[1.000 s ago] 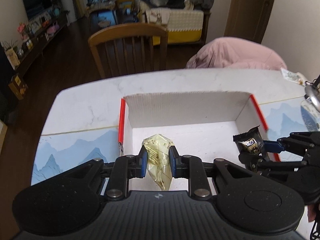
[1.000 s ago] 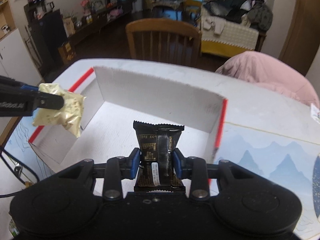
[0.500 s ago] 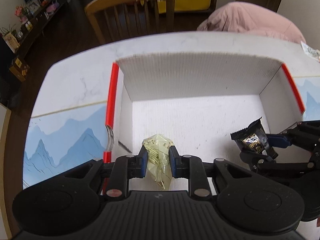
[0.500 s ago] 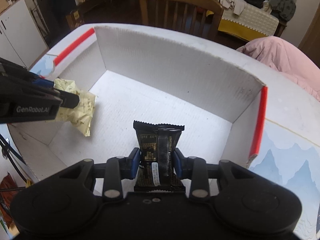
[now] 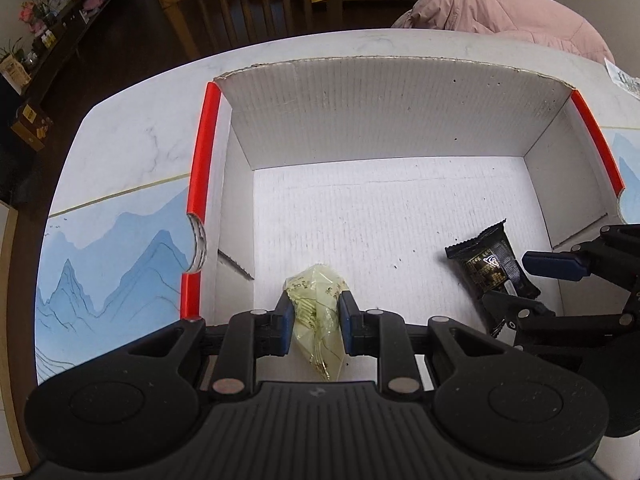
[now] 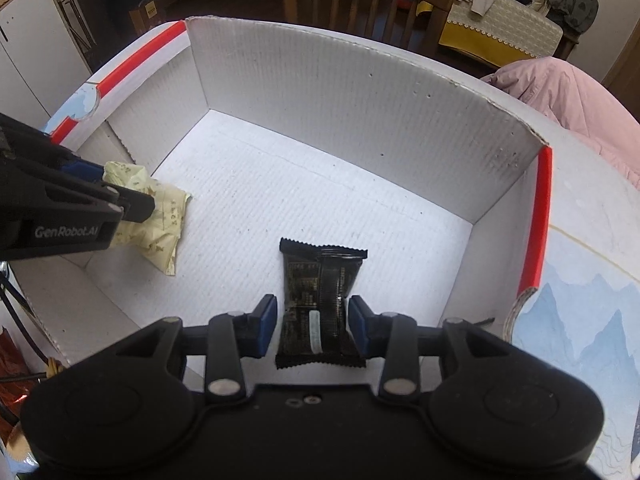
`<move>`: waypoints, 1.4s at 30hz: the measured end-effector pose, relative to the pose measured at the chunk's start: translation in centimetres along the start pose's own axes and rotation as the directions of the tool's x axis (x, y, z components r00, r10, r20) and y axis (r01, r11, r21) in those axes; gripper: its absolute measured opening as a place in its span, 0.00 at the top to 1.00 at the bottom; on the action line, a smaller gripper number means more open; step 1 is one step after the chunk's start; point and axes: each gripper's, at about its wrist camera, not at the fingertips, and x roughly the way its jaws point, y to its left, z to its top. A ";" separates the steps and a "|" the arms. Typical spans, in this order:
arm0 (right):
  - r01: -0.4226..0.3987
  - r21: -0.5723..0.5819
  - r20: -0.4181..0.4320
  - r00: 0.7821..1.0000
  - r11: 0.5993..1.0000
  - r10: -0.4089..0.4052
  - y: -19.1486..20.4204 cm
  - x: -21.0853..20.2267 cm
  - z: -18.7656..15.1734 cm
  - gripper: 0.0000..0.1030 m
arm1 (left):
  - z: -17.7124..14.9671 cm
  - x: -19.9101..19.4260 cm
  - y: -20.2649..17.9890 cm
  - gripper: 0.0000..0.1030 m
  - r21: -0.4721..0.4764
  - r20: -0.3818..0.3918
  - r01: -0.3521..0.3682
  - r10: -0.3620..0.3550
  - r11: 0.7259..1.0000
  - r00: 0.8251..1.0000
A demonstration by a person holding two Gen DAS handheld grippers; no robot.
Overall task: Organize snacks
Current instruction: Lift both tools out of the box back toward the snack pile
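Gripping the yellow packet (image 5: pixel 316 312), left jaws sit near the box (image 5: pixel 384 120) wall — right jaws just parted around the black packet (image 6: pixel 320 300).

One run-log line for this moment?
left claw: shut on yellow-green snack packet | right claw: just opening around black snack packet | both inside white cardboard box

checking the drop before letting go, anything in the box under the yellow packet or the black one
Nothing visible: the box floor is bare around the yellow packet and black packet. The right gripper jaws have just been opening around the black one.
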 end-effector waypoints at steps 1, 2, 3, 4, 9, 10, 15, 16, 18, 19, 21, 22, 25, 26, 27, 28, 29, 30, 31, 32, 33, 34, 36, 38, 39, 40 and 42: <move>0.001 0.000 0.003 1.000 1.000 -0.001 0.0 -0.2 -0.1 0.60 | 0.0 -0.1 0.1 0.76 0.000 0.004 0.002 -0.002 1.000 1.000; 0.001 0.003 0.006 1.000 1.000 -0.001 0.0 -0.3 -0.1 0.59 | -0.1 -0.4 0.2 0.74 -0.002 0.009 0.002 -0.002 1.000 1.000; 0.002 0.008 0.013 1.000 1.000 -0.002 -0.1 -0.6 -0.1 0.59 | -0.2 -0.6 0.3 0.71 -0.006 0.013 0.003 -0.003 1.000 1.000; 0.001 0.013 0.023 1.000 1.000 -0.001 -0.1 -0.9 -0.1 0.57 | -0.3 -0.9 0.5 0.70 -0.012 0.018 0.010 -0.010 1.000 1.000; -0.009 0.046 0.073 0.997 0.999 0.005 -0.7 -3.3 -0.3 0.53 | -1.0 -3.1 1.3 0.63 -0.040 0.063 0.047 -0.045 0.998 0.997; -0.014 0.053 0.086 0.996 0.998 0.009 -0.8 -3.9 -0.3 0.51 | -1.3 -3.6 1.4 0.58 -0.043 0.076 0.057 -0.053 0.997 0.996; -0.023 0.070 0.152 0.988 0.997 0.012 -0.5 -7.3 -1.1 0.45 | -2.5 -6.6 1.9 0.56 -0.040 0.130 0.084 -0.078 0.996 0.988; -0.027 0.069 0.166 0.986 0.997 0.015 -0.3 -8.1 -1.3 0.43 | -2.8 -7.2 2.0 0.56 -0.040 0.141 0.090 -0.084 0.995 0.986; -0.028 0.071 0.193 0.981 0.997 0.014 0.2 -9.6 -1.8 0.37 | -3.6 -8.7 2.1 0.56 -0.033 0.167 0.103 -0.097 0.994 0.981; -0.030 0.073 0.210 0.978 0.997 0.014 0.5 -10.3 -2.1 0.35 | -3.9 -9.3 2.2 0.56 -0.029 0.181 0.103 -0.096 0.994 0.979; -0.034 0.076 0.232 0.972 0.997 0.016 1.0 -11.7 -2.6 0.35 | -4.9 -10.7 2.5 0.56 -0.019 0.209 0.110 -0.104 0.994 0.972; -0.034 0.079 0.243 0.970 0.996 0.014 1.2 -12.4 -2.9 0.33 | -5.4 -11.4 2.7 0.56 -0.017 0.221 0.118 -0.111 0.993 0.969; -0.044 0.086 0.277 0.961 0.995 0.019 2.1 -14.3 -4.0 0.30 | -6.9 -13.3 3.3 0.56 -0.015 0.253 0.139 -0.131 0.990 0.959; -0.047 0.086 0.288 0.958 0.995 0.020 2.5 -14.9 -4.4 0.27 | -7.5 -13.8 3.5 0.56 -0.018 0.262 0.145 -0.135 0.989 0.955; -0.052 0.085 0.297 0.955 0.995 0.024 2.8 -15.5 -4.8 0.26 | -8.1 -14.4 3.8 0.56 -0.022 0.270 0.152 -0.141 0.988 0.952; -0.057 0.082 0.306 0.951 0.995 0.030 3.1 -16.1 -5.3 0.24 | -8.7 -14.9 4.1 0.56 -0.026 0.277 0.157 -0.144 0.987 0.950; -0.064 0.078 0.317 0.948 0.995 0.036 3.5 -16.7 -5.8 0.22 | -9.3 -15.3 4.4 0.56 -0.030 0.284 0.160 -0.145 0.987 0.948; -0.070 0.075 0.326 0.944 0.995 0.042 3.9 -17.3 -6.2 0.20 | -10.0 -15.9 4.7 0.56 -0.030 0.293 0.166 -0.150 0.986 0.944; -0.074 0.072 0.336 0.941 0.995 0.046 4.3 -17.8 -6.8 0.18 | -10.6 -16.3 4.9 0.55 -0.030 0.301 0.171 -0.155 0.985 0.941; -0.076 0.070 0.345 0.938 0.995 0.047 4.6 -18.3 -7.2 0.16 | -11.3 -16.9 5.2 0.55 -0.032 0.310 0.175 -0.157 0.984 0.938; -0.079 0.067 0.354 0.934 0.995 0.051 5.0 -18.7 -7.8 0.15 | -12.0 -17.3 5.5 0.55 -0.037 0.322 0.174 -0.153 0.984 0.934; -0.080 0.065 0.362 0.931 0.995 0.051 5.3 -19.1 -8.4 0.12 | -12.7 -17.8 5.8 0.55 -0.043 0.333 0.171 -0.148 0.984 0.931; -0.075 0.067 0.366 0.930 0.995 0.045 6.0 -19.7 -9.4 0.08 | -14.1 -18.6 6.4 0.53 -0.051 0.353 0.172 -0.143 0.984 0.925; -0.079 0.062 0.375 0.926 0.995 0.050 6.7 -20.3 -10.7 0.06 | -15.7 -19.2 6.9 0.50 -0.051 0.372 0.163 -0.133 0.985 0.919; -0.077 0.059 0.378 0.924 0.995 0.049 7.0 -20.5 -11.2 0.06 | -16.5 -19.5 7.1 0.49 -0.047 0.377 0.162 -0.132 0.986 0.917; -0.073 0.054 0.380 0.924 0.996 0.047 7.4 -20.6 -11.8 0.05 | -17.2 -19.7 7.3 0.48 -0.046 0.379 0.164 -0.134 0.985 0.916; -0.067 0.042 0.382 0.923 0.997 0.046 8.3 -20.7 -13.0 0.05 | -18.5 -19.8 7.6 0.48 -0.052 0.375 0.176 -0.144 0.983 0.916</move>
